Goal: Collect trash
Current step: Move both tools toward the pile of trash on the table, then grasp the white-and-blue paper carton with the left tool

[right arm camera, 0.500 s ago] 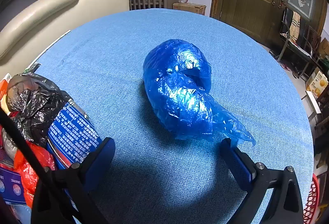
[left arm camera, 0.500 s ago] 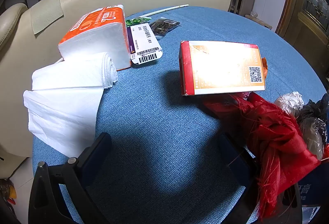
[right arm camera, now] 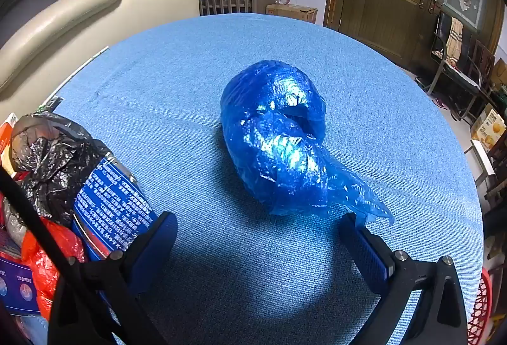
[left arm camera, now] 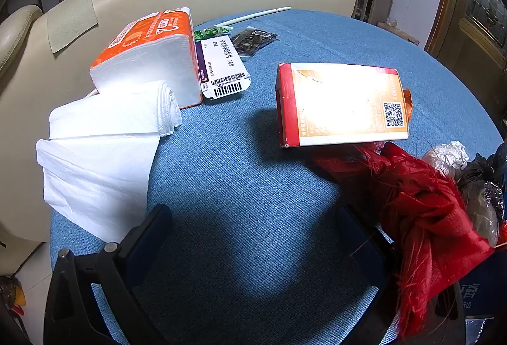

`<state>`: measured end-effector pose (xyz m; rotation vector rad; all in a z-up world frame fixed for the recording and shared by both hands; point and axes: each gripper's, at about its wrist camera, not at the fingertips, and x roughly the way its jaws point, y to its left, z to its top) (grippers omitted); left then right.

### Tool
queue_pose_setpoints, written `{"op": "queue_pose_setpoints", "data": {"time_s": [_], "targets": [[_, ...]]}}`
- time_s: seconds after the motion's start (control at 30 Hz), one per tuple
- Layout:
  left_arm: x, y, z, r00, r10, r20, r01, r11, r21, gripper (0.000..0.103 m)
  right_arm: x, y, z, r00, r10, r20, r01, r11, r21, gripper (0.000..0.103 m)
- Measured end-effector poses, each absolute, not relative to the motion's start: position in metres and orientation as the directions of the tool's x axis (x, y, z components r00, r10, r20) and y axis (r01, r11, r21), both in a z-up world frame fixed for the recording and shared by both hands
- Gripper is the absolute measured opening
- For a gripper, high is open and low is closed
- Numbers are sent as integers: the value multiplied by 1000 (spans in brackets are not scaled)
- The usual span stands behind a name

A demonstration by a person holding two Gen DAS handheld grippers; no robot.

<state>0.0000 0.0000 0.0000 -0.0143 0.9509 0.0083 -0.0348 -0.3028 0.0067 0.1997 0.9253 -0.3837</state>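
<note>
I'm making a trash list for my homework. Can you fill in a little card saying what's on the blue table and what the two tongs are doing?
Table: round, blue cloth
Left tongs: open, holding nothing
Right tongs: open, holding nothing
Ahead of right tongs: crumpled blue plastic bag, not gripped
Ahead of left tongs: red and orange box
Left side: tissue pack, white bag roll, barcode label
Pile: red mesh bag, black plastic bag

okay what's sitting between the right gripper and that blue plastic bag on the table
Nothing. In the right wrist view, only bare blue tablecloth lies between the open right gripper and the blue plastic bag, whose loose tail ends by the right-hand finger.
</note>
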Motion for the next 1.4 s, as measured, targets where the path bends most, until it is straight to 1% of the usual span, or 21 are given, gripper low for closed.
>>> {"op": "queue_pose_setpoints", "data": {"time_s": [0.4, 0.5, 0.6, 0.73, 0.9, 1.1, 1.4], "targets": [[-5, 1, 2, 575, -11, -818, 11, 1000, -5, 103, -36, -303, 7, 542, -232, -808, 399, 917, 4, 103], [-19, 5, 9, 601, -4, -800, 17, 1000, 7, 103, -42, -304, 8, 539, -227, -811, 392, 920, 3, 103], [-45, 10, 22, 628, -3, -778, 20, 1000, 12, 103, -65, -310, 13, 552, -212, -806, 413, 910, 43, 103], [-75, 14, 36, 645, -42, -763, 48, 999, -15, 103, -103, -314, 38, 599, -225, -769, 425, 903, 67, 103], [-107, 7, 54, 668, -88, -739, 104, 994, -24, 103, -155, -312, 65, 644, -209, -736, 423, 899, 115, 103], [-129, -8, 71, 682, -139, -718, 159, 986, -40, 103, -206, -291, 68, 670, -190, -717, 400, 907, 133, 103], [-148, -22, 89, 700, -168, -694, 198, 979, -37, 103, -221, -270, 73, 676, -176, -715, 374, 918, 128, 103]]}}
